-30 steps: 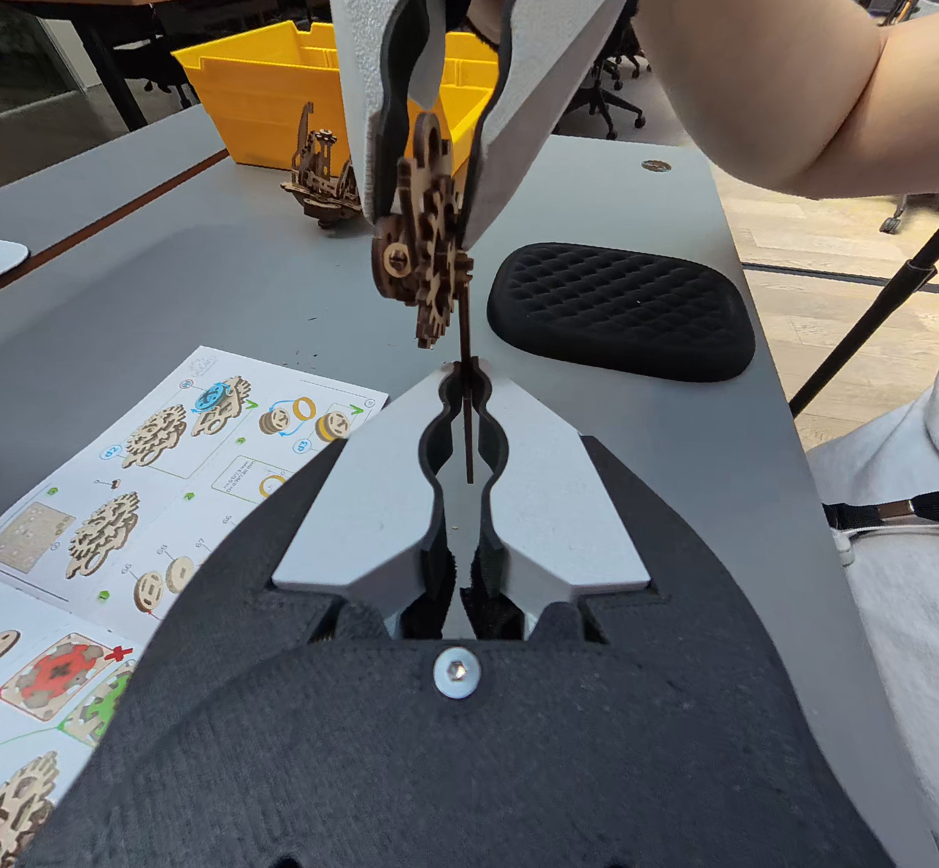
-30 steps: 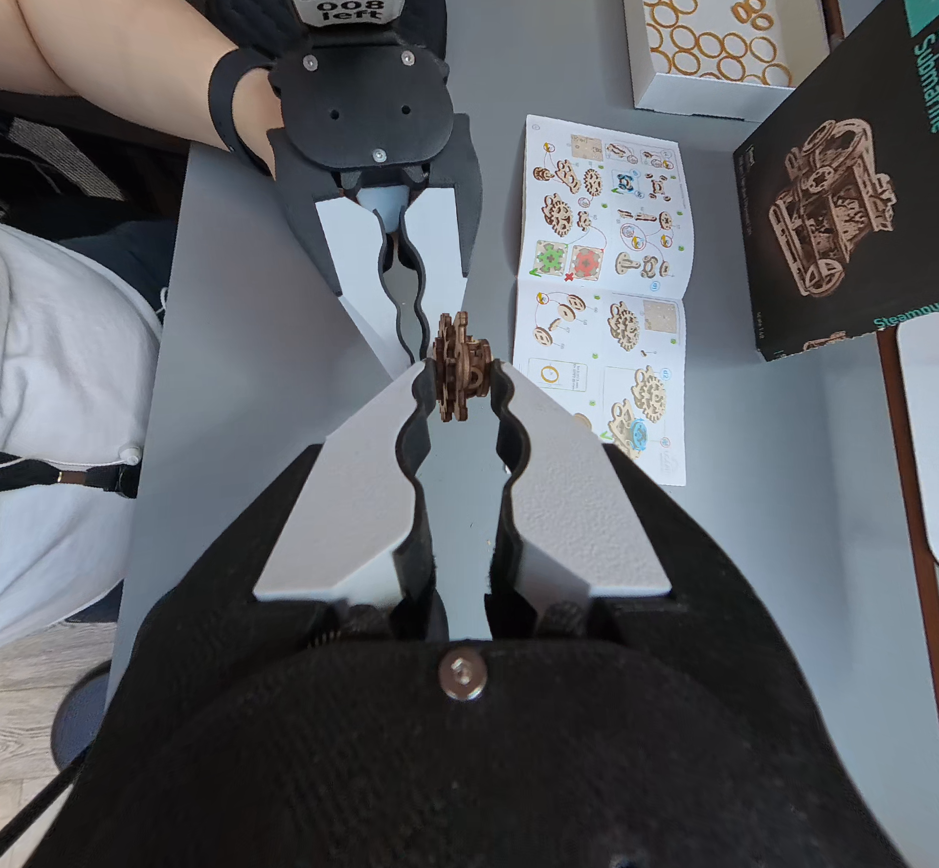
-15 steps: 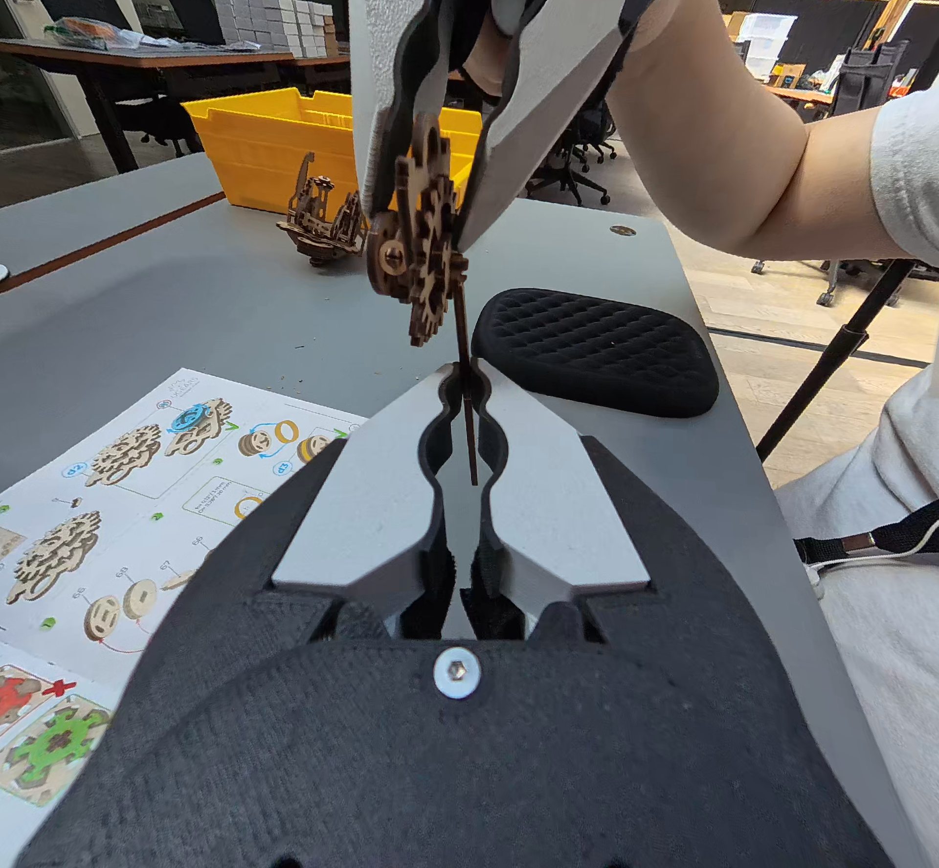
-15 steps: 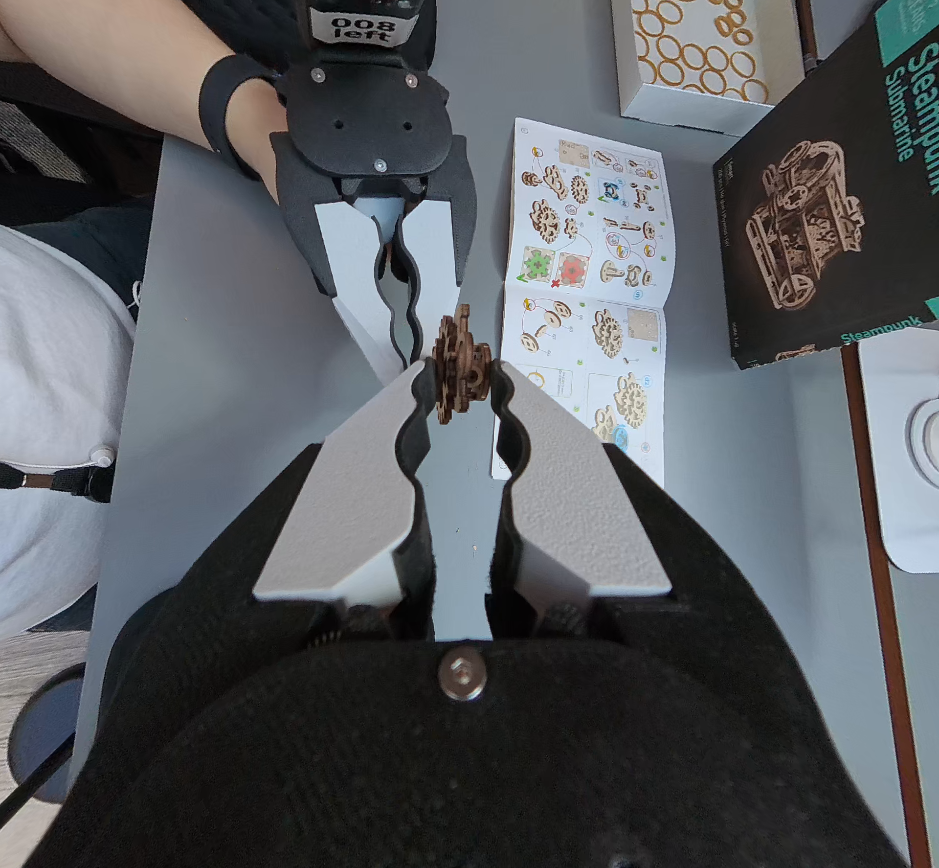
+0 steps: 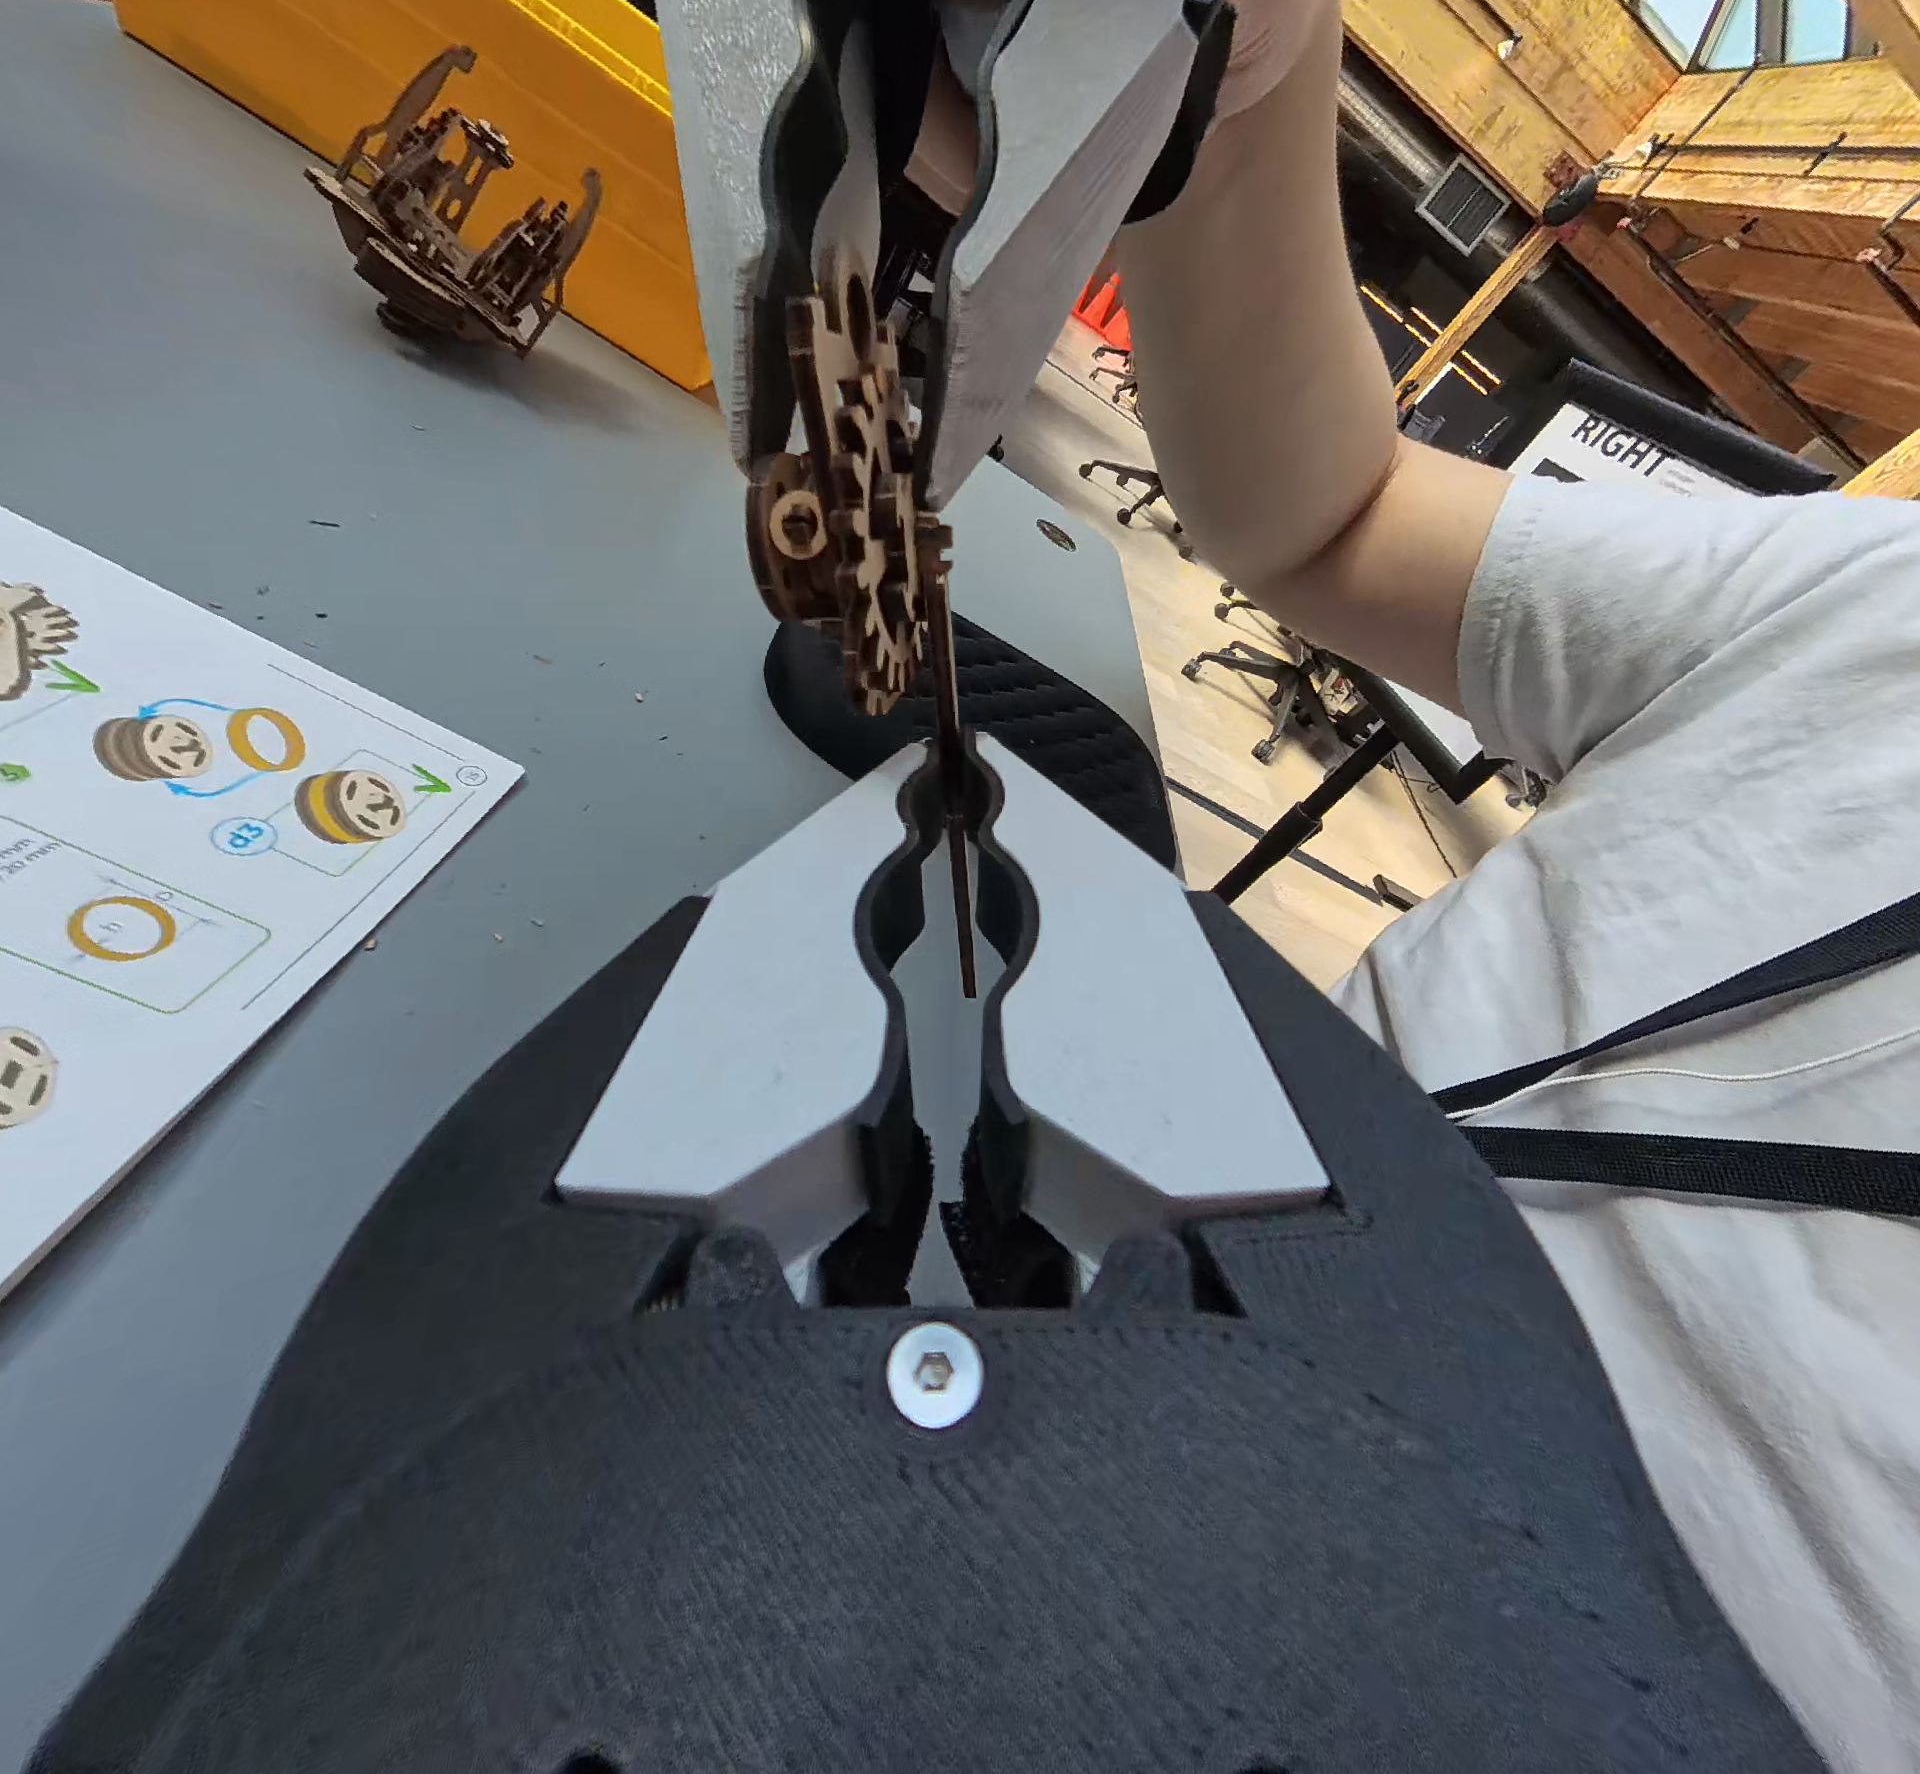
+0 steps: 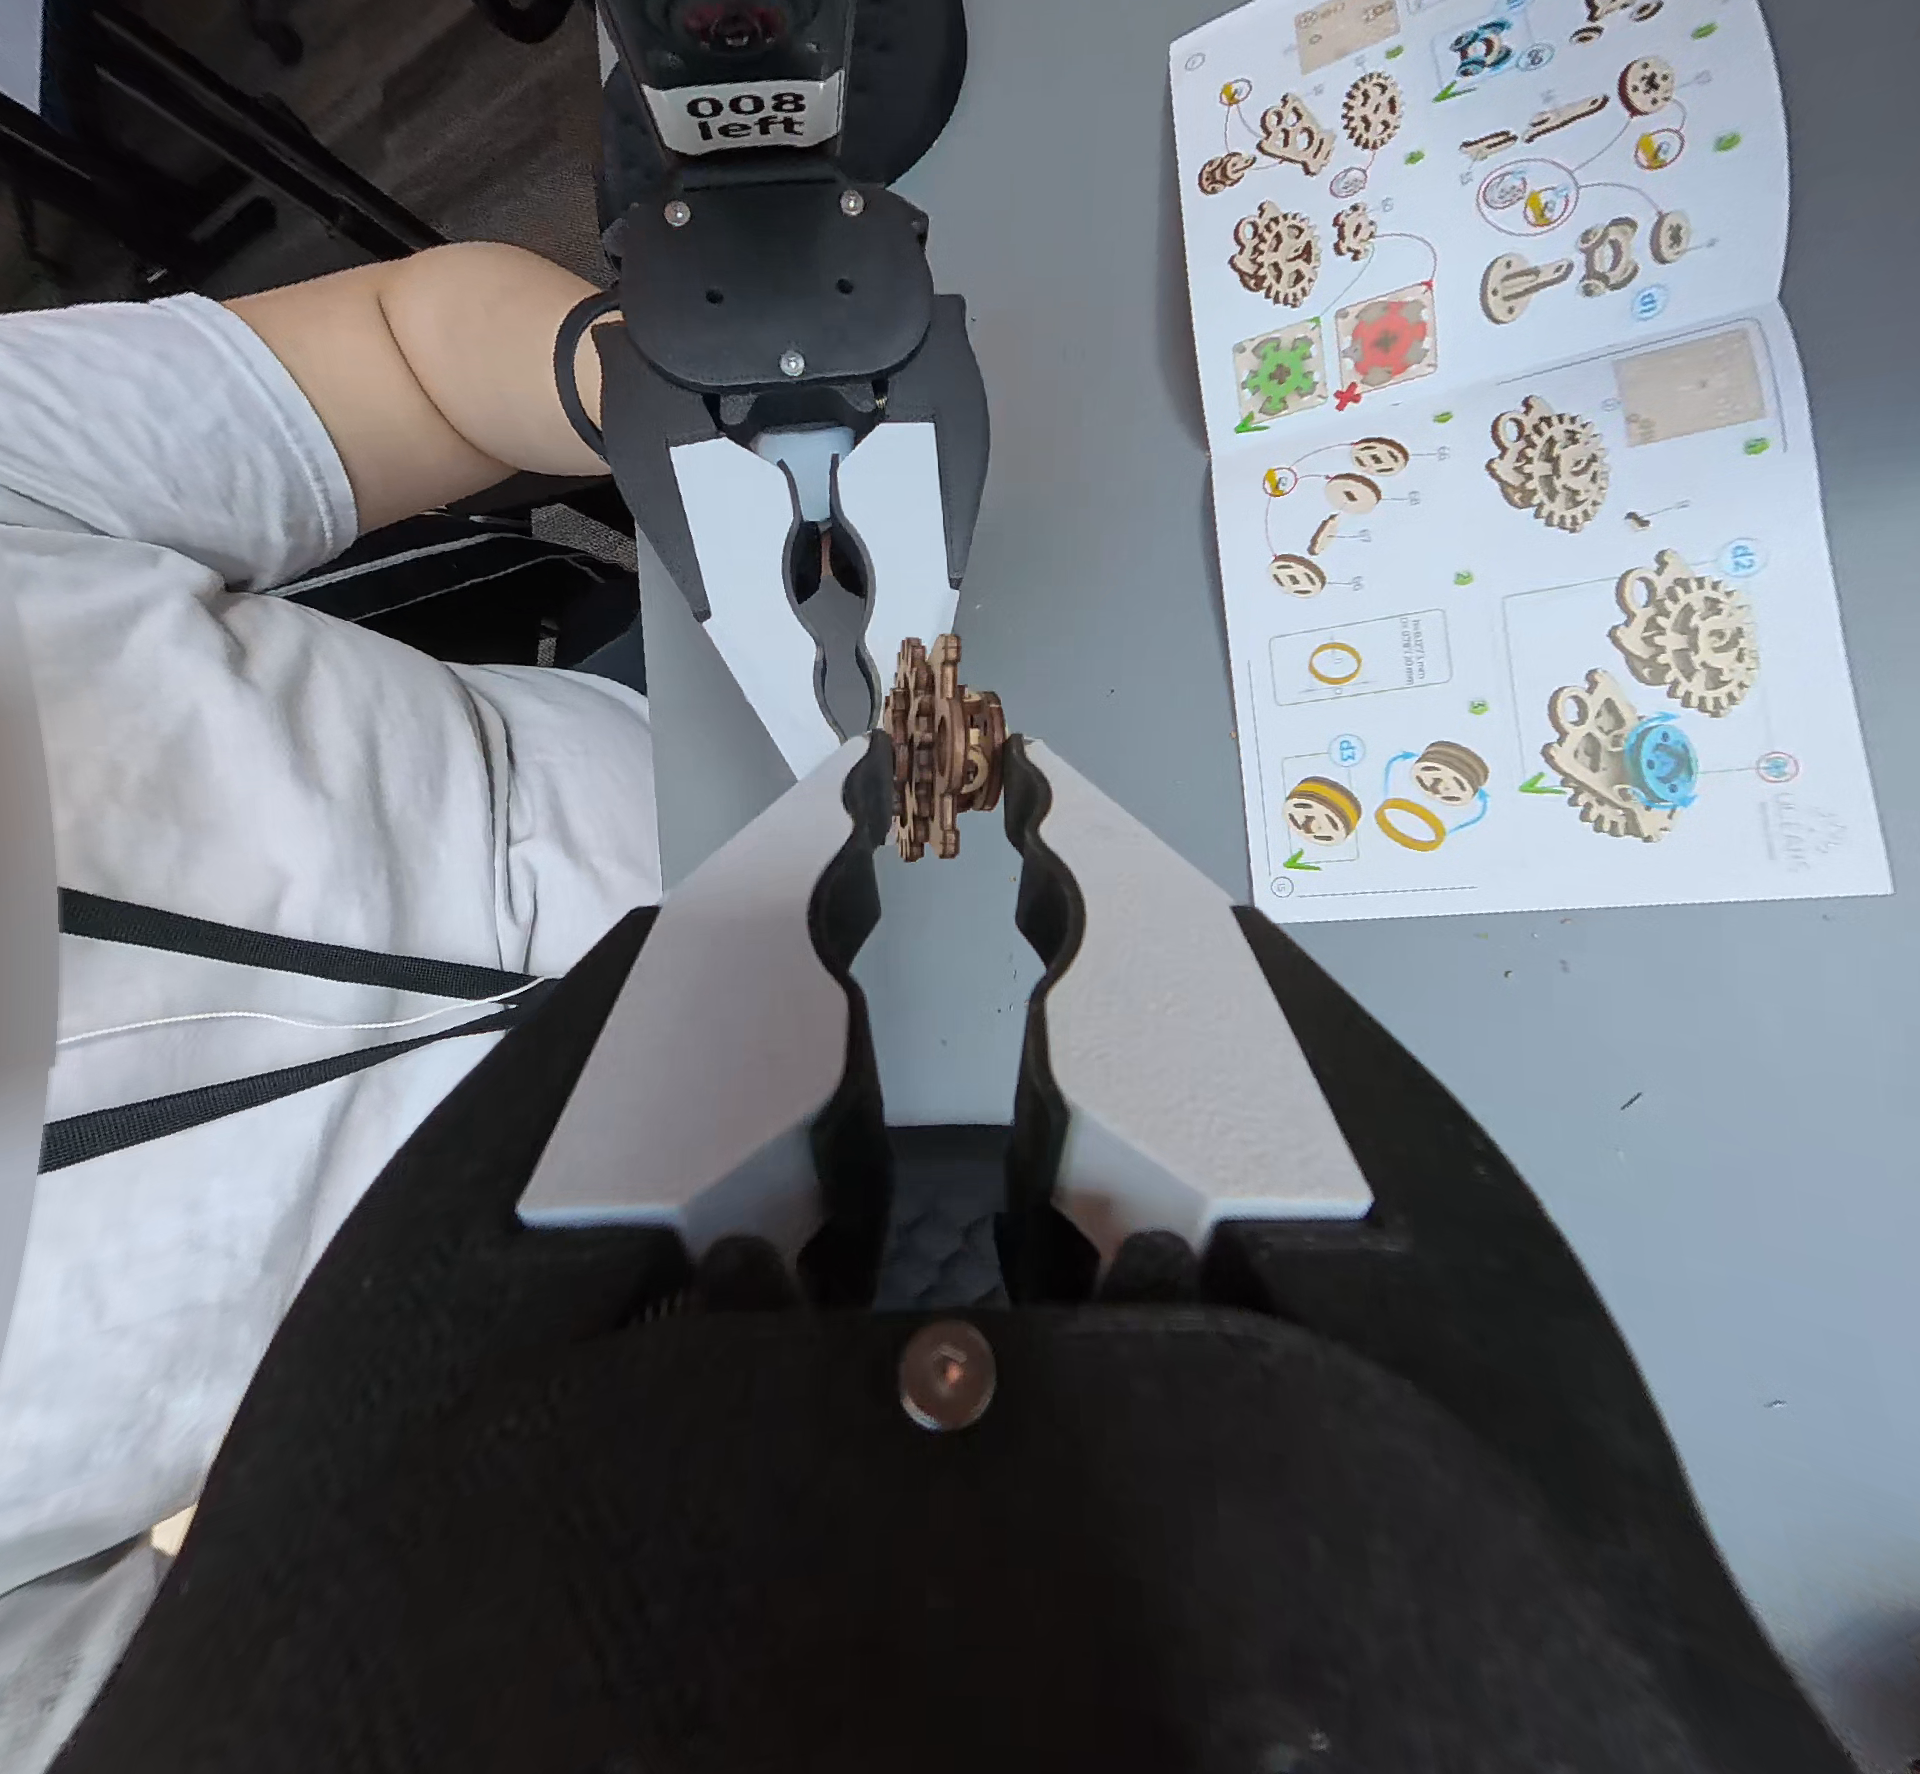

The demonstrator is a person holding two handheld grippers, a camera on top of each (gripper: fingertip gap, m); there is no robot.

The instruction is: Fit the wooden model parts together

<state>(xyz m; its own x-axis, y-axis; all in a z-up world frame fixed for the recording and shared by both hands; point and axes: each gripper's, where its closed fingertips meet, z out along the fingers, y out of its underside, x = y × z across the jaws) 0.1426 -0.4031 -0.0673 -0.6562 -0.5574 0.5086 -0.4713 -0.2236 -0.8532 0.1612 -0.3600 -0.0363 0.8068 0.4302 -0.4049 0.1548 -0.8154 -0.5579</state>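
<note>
Grey bench (image 5: 312, 436) below: right tool (image 6: 940, 768) clamps the gear stack (image 6: 940, 748); left tool (image 5: 948, 774), nearly closed, pinches a thin wooden pin (image 5: 956, 851). Insertion appears underway; next, the pin likely needs pushing straight along its axis.

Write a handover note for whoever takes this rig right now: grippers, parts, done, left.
Left gripper: shut on a thin dark wooden pin, upright, its top at the gear stack.
Right gripper: shut on a stacked light-brown wooden gear assembly, held in the air over the grey table.
Nearby: open illustrated instruction booklet, small part-built wooden model beside the yellow plastic bin.
Done: both parts picked up, pin brought to the gears.
Left: whether the pin is seated cannot be told; press it home, then check the booklet.
</note>
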